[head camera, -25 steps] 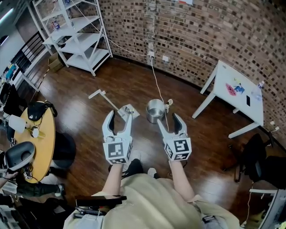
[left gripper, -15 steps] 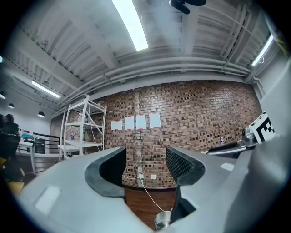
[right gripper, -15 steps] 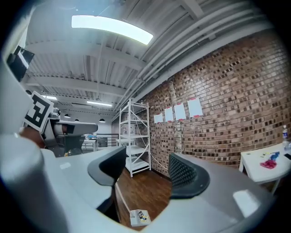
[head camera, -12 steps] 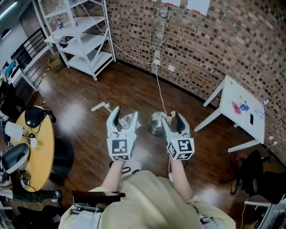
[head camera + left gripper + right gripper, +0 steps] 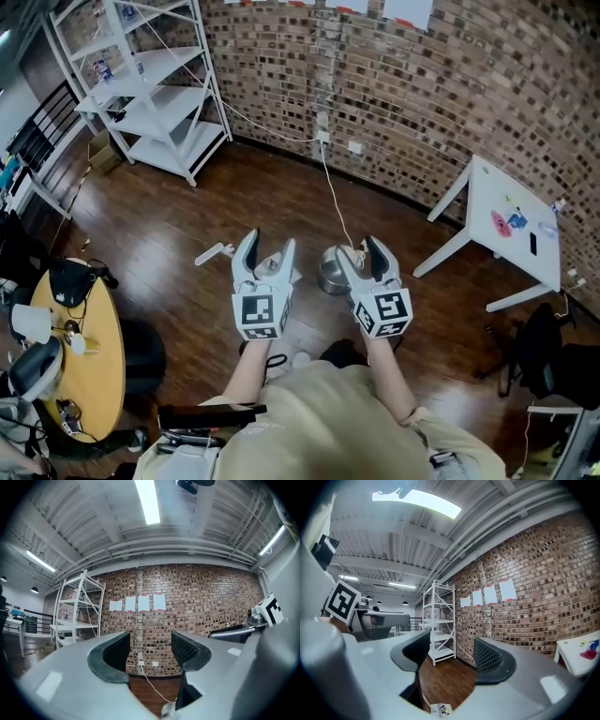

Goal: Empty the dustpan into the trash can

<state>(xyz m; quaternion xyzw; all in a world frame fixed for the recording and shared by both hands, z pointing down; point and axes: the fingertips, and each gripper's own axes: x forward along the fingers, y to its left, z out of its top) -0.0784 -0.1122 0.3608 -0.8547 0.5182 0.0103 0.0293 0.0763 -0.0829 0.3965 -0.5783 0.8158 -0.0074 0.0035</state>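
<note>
Nearest: the person's beige shirt (image 5: 309, 422), with both forearms held out ahead.

Left gripper (image 5: 268, 246): jaws apart, nothing between them.

Right gripper (image 5: 361, 255): jaws apart and have just been closing a little. Nothing between them either.

Dustpan (image 5: 214, 253): lies on the wood floor (image 5: 187, 206) just beyond the left gripper. Its white handle sticks out to the left, and the pan end is mostly hidden behind the jaws.

Metal trash can (image 5: 330, 274): stands on the floor between the two grippers' tips, near the dustpan, partly covered by the right gripper.

Left flank: curved edge of the round table (image 5: 98, 328).

Right flank: black chair (image 5: 544, 352), then the splayed legs of the white table (image 5: 497, 202).

Beyond the can: a broad open stretch of floor, crossed by one white cable (image 5: 330, 183) running to the brick wall (image 5: 422, 84).

Far left corner of the floor: white shelf rack (image 5: 155, 89).
</note>
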